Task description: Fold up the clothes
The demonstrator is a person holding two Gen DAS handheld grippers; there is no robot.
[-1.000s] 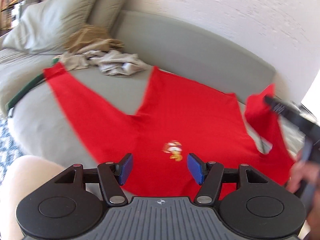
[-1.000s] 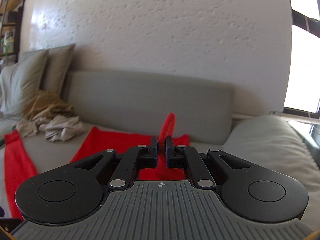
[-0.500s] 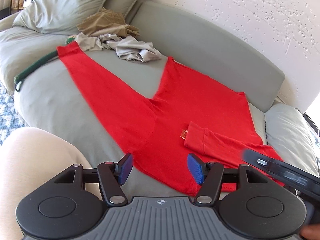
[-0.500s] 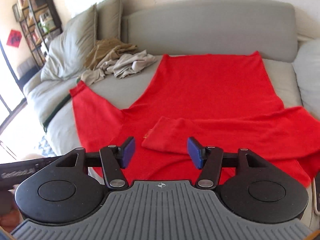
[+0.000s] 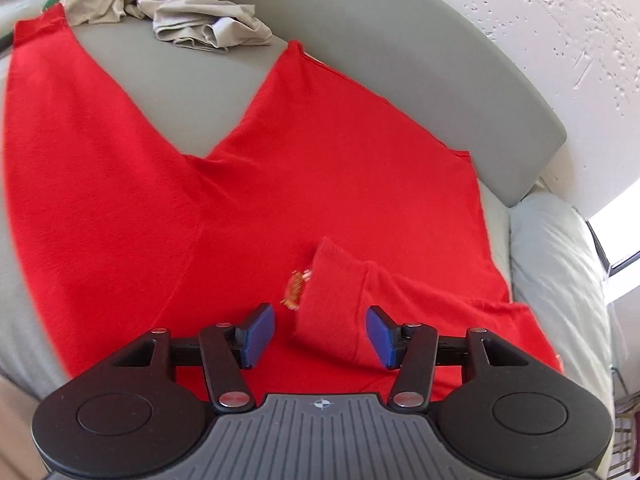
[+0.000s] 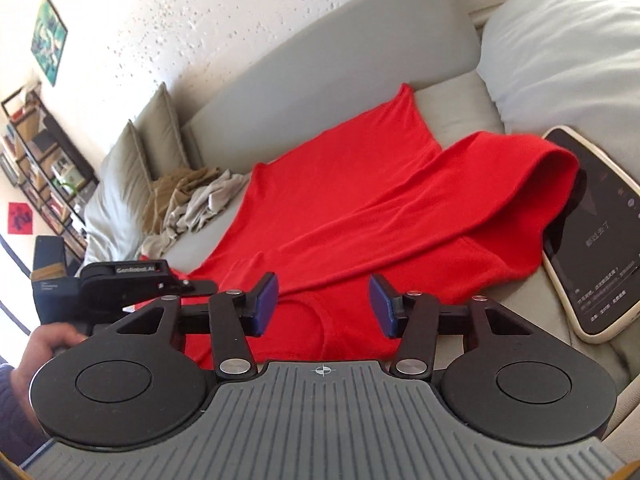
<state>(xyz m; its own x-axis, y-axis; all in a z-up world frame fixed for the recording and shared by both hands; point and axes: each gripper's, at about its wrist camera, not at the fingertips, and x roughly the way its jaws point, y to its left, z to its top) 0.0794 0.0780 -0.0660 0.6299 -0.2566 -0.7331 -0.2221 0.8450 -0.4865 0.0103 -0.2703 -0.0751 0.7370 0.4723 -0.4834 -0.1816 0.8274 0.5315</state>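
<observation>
red sweater (image 5: 320,184) spread flat on the grey sofa (image 5: 400,40).
i see my left gripper (image 5: 318,330) and right gripper (image 6: 323,306) both spread apart, holding nothing, poised over its near edge; one sleeve (image 5: 332,304) lies folded across the body.

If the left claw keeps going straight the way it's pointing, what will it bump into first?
Most likely the folded-over sleeve of the red shirt. The left claw is open, and the sleeve's cuff end lies right between and just ahead of its blue pads. How high the claw is above the cloth is hard to judge.
</observation>
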